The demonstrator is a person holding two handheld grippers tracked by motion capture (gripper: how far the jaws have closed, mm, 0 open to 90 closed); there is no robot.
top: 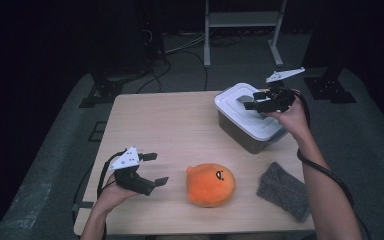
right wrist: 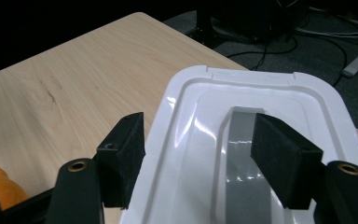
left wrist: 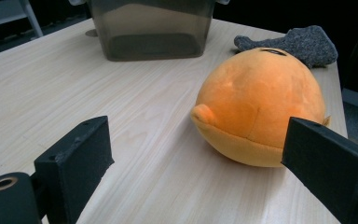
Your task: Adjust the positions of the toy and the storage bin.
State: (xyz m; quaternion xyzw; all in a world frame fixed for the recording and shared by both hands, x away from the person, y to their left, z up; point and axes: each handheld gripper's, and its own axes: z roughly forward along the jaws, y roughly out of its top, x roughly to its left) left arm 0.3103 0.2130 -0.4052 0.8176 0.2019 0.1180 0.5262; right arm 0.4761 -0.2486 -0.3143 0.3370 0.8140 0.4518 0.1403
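You are hovering the right gripper [top: 250, 102], jaws wide and empty, over the lid [right wrist: 261, 140] of the box [top: 240, 131] at the table's far right, so one pad [right wrist: 123, 154] hanging outside the rim is risking a slip, while your left gripper [top: 155, 169] is waiting wide by the plush [top: 211, 184].

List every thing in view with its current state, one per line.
Storage box: lid on, closed.
White lid: seated on the box, not gripped.
Orange plush toy: lying on the table, untouched.
Grey cloth: lying flat.
Left gripper: open, empty.
Right gripper: open over the lid.
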